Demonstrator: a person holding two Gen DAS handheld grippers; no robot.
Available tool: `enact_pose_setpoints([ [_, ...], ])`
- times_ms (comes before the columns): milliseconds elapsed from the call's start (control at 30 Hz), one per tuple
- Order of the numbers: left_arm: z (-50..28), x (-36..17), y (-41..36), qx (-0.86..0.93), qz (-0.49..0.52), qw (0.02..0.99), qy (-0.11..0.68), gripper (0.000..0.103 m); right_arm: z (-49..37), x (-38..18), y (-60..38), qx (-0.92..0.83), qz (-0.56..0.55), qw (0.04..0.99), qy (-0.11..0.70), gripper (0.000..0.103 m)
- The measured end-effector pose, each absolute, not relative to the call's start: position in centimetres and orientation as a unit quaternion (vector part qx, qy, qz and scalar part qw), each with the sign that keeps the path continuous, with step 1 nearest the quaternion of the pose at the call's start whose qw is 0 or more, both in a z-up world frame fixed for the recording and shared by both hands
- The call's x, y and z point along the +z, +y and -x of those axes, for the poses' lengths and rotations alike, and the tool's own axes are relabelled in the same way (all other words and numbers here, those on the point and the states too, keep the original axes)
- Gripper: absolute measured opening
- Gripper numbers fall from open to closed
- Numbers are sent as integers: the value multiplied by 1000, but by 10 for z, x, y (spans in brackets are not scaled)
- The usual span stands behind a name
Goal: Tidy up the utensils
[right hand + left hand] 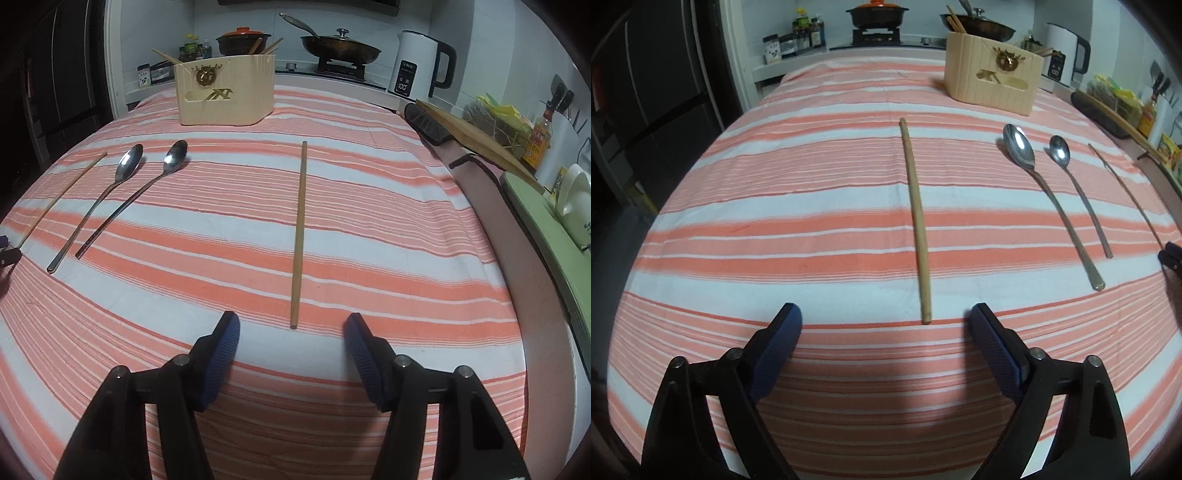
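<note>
Left tongs [884, 321] wide, empty; right tongs [291, 328] half-wide, empty; chopstick [916, 221] flat on striped worktop [775, 206], near end between pads; judged light, stiff, roll-prone; grip advised near thick end; holder [991, 83] beyond.

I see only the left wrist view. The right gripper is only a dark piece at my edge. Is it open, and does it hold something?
Observer: The right gripper is open and holds nothing.
Operator: What lies before it?
Observer: A chopstick on the cloth, its near end just ahead of the gap between the pads.
Operator: And further right?
Observer: A white cup on a green surface, off the cloth.
</note>
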State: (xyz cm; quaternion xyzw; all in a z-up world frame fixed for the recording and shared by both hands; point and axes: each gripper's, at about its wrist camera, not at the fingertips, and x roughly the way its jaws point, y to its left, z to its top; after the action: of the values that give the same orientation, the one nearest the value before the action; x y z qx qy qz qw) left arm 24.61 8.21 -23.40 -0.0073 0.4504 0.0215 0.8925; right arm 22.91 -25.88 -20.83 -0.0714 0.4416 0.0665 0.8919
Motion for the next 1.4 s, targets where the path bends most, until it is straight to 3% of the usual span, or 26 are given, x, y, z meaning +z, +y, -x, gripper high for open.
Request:
enact_pose_setpoints([
  [33, -247, -233, 78, 23, 4, 894, 447, 83, -231, -209, -260, 71, 61, 891, 444, 54],
  [67, -247, -232, 74, 17, 3, 897, 442, 69, -232, -208, -262, 72, 50, 892, 444, 46],
  [100, -245, -231, 71, 13, 3, 899, 437, 61, -233, -208, -263, 65, 46, 893, 444, 30],
  [133, -243, -230, 66, 11, 0, 902, 432, 37, -234, -208, -265, 59, 40, 893, 444, 23],
  [167, -242, -229, 62, 7, -3, 904, 427, 6, -235, -208, -265, 54, 36, 893, 445, 13],
  [200, -240, -229, 59, 9, -13, 905, 425, 4, -235, -208, -265, 50, 35, 893, 447, 4],
  [333, -237, -214, 62, 6, -7, 915, 403, 3, -231, -194, -262, 45, 35, 901, 429, 4],
  [800, -227, -66, 82, -41, 38, 962, 268, 3, -204, -35, -230, 102, 60, 957, 263, 4],
  [1400, -271, -15, 56, -101, 39, 960, 259, 3, -222, 5, -226, 160, 8, 957, 243, 4],
])
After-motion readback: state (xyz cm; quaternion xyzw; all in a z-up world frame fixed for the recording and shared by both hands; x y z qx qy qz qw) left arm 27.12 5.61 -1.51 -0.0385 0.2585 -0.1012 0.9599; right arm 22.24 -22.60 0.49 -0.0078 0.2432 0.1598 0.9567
